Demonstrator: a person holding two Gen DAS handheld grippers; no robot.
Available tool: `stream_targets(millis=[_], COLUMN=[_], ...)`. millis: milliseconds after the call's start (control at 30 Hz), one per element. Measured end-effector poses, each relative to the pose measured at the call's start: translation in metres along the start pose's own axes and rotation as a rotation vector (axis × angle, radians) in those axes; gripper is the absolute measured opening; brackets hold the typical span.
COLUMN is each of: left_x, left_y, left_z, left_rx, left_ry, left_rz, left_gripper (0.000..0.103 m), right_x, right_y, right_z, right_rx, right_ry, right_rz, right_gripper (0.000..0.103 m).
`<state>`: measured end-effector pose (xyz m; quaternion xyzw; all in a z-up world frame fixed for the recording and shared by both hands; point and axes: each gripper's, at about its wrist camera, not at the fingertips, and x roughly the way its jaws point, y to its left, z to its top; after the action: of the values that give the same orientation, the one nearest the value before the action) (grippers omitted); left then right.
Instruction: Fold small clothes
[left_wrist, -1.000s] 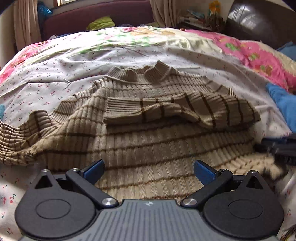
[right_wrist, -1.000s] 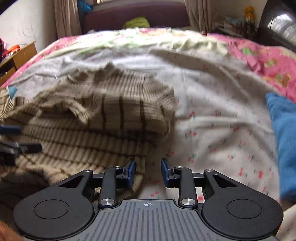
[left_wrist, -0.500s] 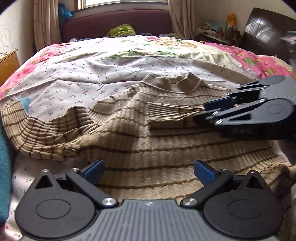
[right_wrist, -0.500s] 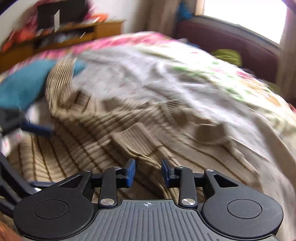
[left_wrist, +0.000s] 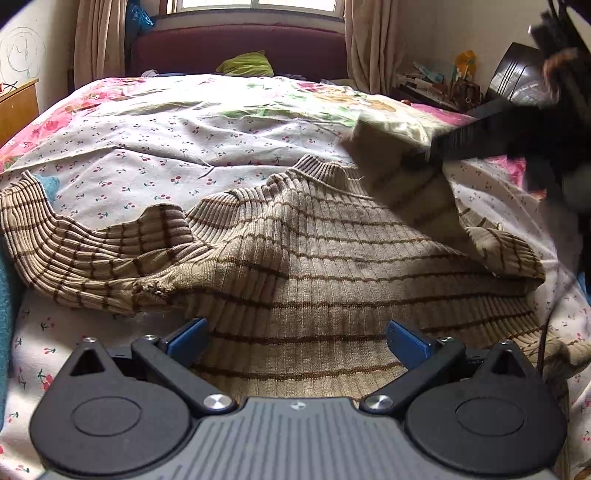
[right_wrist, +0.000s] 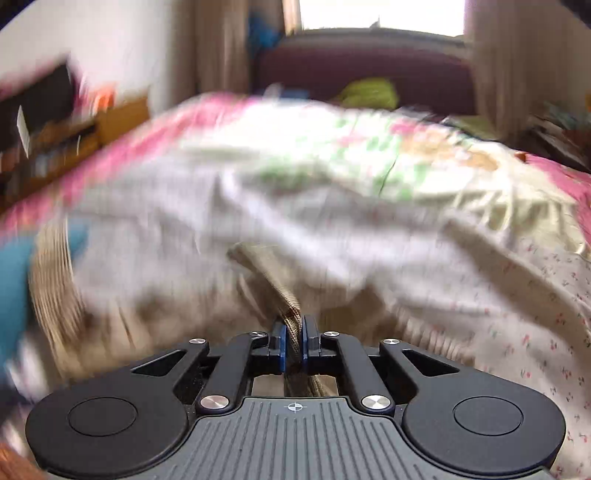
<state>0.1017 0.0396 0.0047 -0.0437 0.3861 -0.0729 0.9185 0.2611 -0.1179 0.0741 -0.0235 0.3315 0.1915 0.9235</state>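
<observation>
Bedroom setup, with a big bed (left_wrist: 177, 162) under a cherry-print sheet and a floral quilt further back by the window. The striped tan sweater (left_wrist: 314, 266) lies spread flat on the near part of the bed, collar pointing away.

Big change from half a second ago: the right sleeve (left_wrist: 413, 184) was folded across the chest, and now it's been yanked up and off to the right. The right tongs (right_wrist: 292, 341) are clamped on that sleeve's cuff, fabric pinched between the blue pads, and their view is all motion blur. From the left view the right tongs show as a dark smear up in the top right corner.

The left tongs (left_wrist: 295, 338) are spread wide with nothing in them, hovering over the hem, same as before.

Room-wise, plenty of bare sheet beyond the collar and off to the right. The left sleeve (left_wrist: 74, 251) sprawls toward the left edge, next to some teal cloth (left_wrist: 5, 325). A green pillow (left_wrist: 245, 64) sits way back by the maroon headboard (left_wrist: 236, 48), well clear.
</observation>
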Motion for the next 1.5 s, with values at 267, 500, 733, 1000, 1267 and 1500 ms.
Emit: stream_targets(millis=[267, 500, 733, 1000, 1267, 1500], left_x=[-0.003, 0.002, -0.002, 0.077, 0.073, 0.073], left_y=[0.003, 0.002, -0.014, -0.041, -0.024, -0.007], left_z=[0.001, -0.001, 0.023, 0.055, 0.056, 0.068], left_rx=[-0.014, -0.004, 0.032, 0.146, 0.095, 0.123], left_ry=[-0.01, 0.001, -0.043, 0.027, 0.012, -0.031], left_rz=[0.002, 0.025, -0.01, 0.094, 0.087, 0.157], left_gripper=[0.103, 0.103, 0.103, 0.103, 0.103, 0.103], right_x=[0.059, -0.009, -0.062, -0.045, -0.042, -0.006], right_y=[0.085, 0.015, -0.103, -0.119, -0.12, -0.109], right_z=[-0.061, -0.061, -0.111, -0.147, -0.101, -0.079], right_rx=[-0.217, 0.022, 0.3, 0.291, 0.223, -0.123], right_ry=[0.212, 0.102, 0.085, 0.174, 0.113, 0.188], right_rz=[0.182, 0.144, -0.141, -0.242, -0.201, -0.159], right_gripper=[0.011, 0.02, 0.023, 0.024, 0.024, 0.028])
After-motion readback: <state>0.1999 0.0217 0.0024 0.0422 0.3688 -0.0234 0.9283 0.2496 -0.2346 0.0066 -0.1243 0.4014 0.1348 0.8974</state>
